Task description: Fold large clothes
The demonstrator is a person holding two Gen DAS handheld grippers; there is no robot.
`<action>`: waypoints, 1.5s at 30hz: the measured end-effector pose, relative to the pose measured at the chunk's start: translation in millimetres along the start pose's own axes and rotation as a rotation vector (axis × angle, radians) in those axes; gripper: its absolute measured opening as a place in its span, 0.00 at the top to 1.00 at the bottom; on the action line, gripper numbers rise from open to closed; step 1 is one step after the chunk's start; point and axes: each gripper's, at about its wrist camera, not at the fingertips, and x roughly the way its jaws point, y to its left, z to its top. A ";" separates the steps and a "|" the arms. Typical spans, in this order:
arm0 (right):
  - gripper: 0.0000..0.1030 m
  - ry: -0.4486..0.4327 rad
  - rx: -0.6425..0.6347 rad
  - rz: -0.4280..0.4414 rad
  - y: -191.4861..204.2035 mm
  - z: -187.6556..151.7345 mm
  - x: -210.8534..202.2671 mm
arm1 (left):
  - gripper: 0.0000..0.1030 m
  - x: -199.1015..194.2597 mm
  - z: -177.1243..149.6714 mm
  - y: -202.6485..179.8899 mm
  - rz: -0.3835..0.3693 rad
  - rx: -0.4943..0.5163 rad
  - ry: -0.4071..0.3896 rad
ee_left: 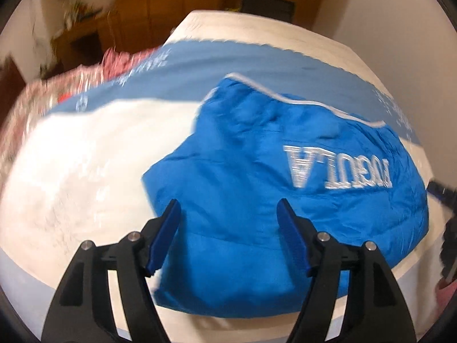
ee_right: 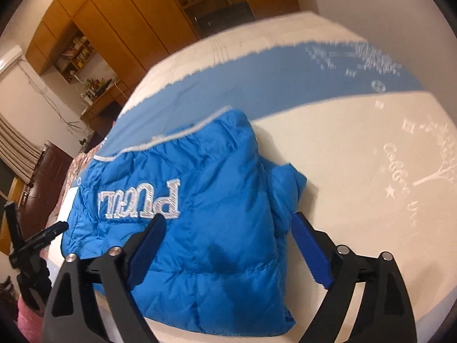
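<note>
A bright blue puffer jacket (ee_left: 257,194) with white embroidered lettering lies folded into a compact bundle on the bed; it also shows in the right wrist view (ee_right: 217,228). My left gripper (ee_left: 230,205) is open and empty, hovering above the jacket's near left part. My right gripper (ee_right: 228,223) is open and empty, above the jacket's near right part. The left gripper shows at the left edge of the right wrist view (ee_right: 42,237), and the right gripper shows partly at the right edge of the left wrist view (ee_left: 442,191). White piping edges the jacket's far side.
The bed cover (ee_left: 85,157) is white with a blue band (ee_right: 257,85) across it. A red patterned cloth (ee_left: 85,74) lies at the bed's far left. Wooden wardrobes (ee_right: 114,28) and shelves stand behind the bed. A dark chair (ee_left: 267,5) stands beyond the bed's far end.
</note>
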 end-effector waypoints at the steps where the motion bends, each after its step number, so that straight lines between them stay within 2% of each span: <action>1: 0.12 0.012 0.008 0.005 -2.9 0.2 3.4 | 0.33 3.5 1.4 8.8 -0.013 -0.021 0.015; 6: 0.12 0.106 0.096 0.047 -30.0 3.7 30.1 | 0.29 30.7 5.4 53.4 -0.178 -0.143 0.097; 12: 0.10 0.187 0.195 0.165 -50.6 -0.2 57.6 | 0.12 68.4 6.1 67.0 -0.281 -0.200 0.158; 16: 0.09 0.195 0.154 0.187 -46.4 2.4 64.9 | 0.11 84.2 8.7 72.3 -0.333 -0.254 0.168; 17: 0.10 0.196 0.150 0.192 -45.6 3.3 66.0 | 0.14 84.2 9.5 70.4 -0.338 -0.258 0.166; 18: 0.16 0.196 0.143 0.197 -43.9 4.4 67.3 | 0.26 84.1 10.2 67.4 -0.339 -0.252 0.164; 19: 0.26 0.199 0.135 0.201 -42.1 5.8 69.5 | 0.32 83.5 10.8 62.3 -0.344 -0.242 0.164; 20: 0.33 0.204 0.136 0.203 -40.7 7.2 70.7 | 0.45 82.6 11.3 59.6 -0.353 -0.240 0.164; 21: 0.46 0.215 0.150 0.220 -40.8 8.2 72.4 | 0.53 80.4 11.4 56.8 -0.355 -0.241 0.162; 24: 0.69 0.235 0.200 0.277 -41.2 7.9 70.7 | 0.68 70.1 8.5 54.6 -0.333 -0.252 0.140; 25: 0.73 0.233 0.197 0.281 -39.9 7.8 68.1 | 0.70 64.1 7.5 54.3 -0.329 -0.260 0.125; 27: 0.77 0.218 0.189 0.300 -35.3 7.4 56.7 | 0.77 50.0 5.5 50.6 -0.316 -0.248 0.092; 29: 0.78 0.197 0.185 0.335 -31.0 7.5 41.3 | 0.80 29.7 3.0 42.6 -0.306 -0.221 0.057; 36: 0.79 0.159 0.077 0.365 -0.9 -4.6 -26.0 | 0.82 -38.3 -20.3 20.5 -0.341 -0.146 0.009; 41: 0.79 0.169 0.030 0.380 11.5 -37.4 -75.8 | 0.82 -83.1 -63.4 16.5 -0.339 -0.117 0.029; 45: 0.79 0.204 0.039 0.370 12.4 -71.7 -99.3 | 0.81 -98.3 -104.3 18.3 -0.316 -0.116 0.079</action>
